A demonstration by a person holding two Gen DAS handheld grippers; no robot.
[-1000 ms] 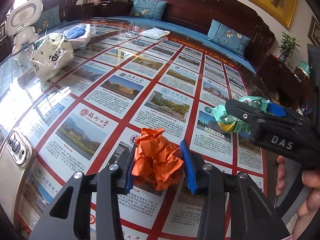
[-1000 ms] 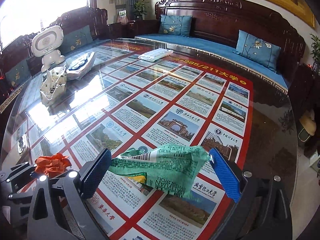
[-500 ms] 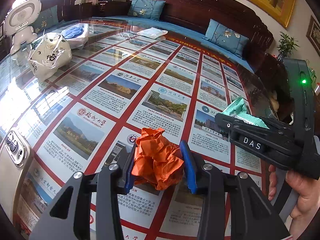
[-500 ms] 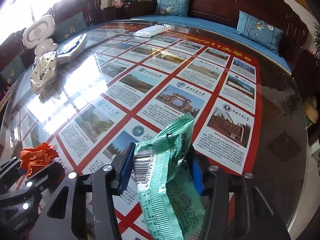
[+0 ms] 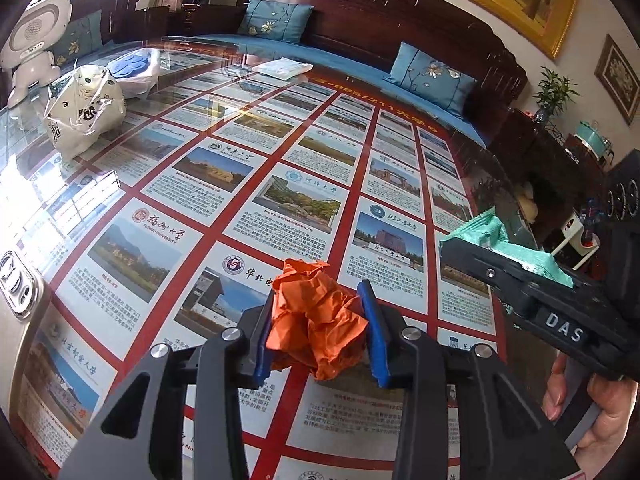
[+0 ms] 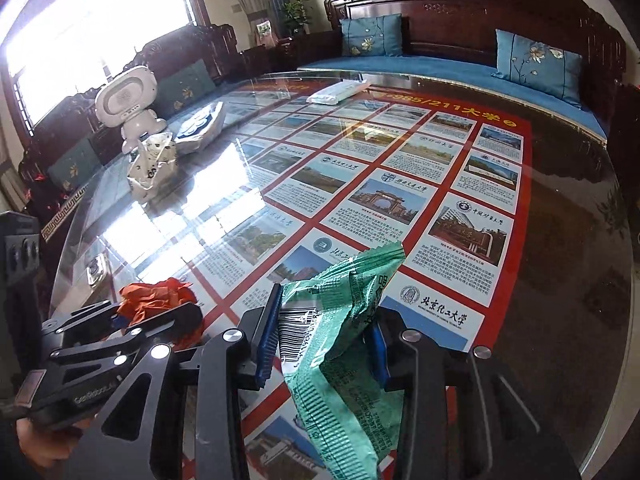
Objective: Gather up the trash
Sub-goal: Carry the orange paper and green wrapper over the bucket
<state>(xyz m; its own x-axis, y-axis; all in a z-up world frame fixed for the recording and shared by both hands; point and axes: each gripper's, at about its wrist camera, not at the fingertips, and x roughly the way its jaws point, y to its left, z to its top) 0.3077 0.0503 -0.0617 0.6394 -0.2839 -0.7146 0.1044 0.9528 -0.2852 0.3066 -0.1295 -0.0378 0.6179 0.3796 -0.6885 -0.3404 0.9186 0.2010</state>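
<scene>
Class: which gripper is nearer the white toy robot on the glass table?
Left. The left gripper is closer to the white toy robot; the right gripper sits farther across.

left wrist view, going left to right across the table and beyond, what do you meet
white toy robot → printed white bag → orange paper ball in the left gripper → green wrapper in the right gripper → hand

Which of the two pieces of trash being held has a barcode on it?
The green wrapper, clamped in the right gripper, whose jaws have just closed on it. The orange crumpled paper in the left gripper is plain, with no print.
</scene>
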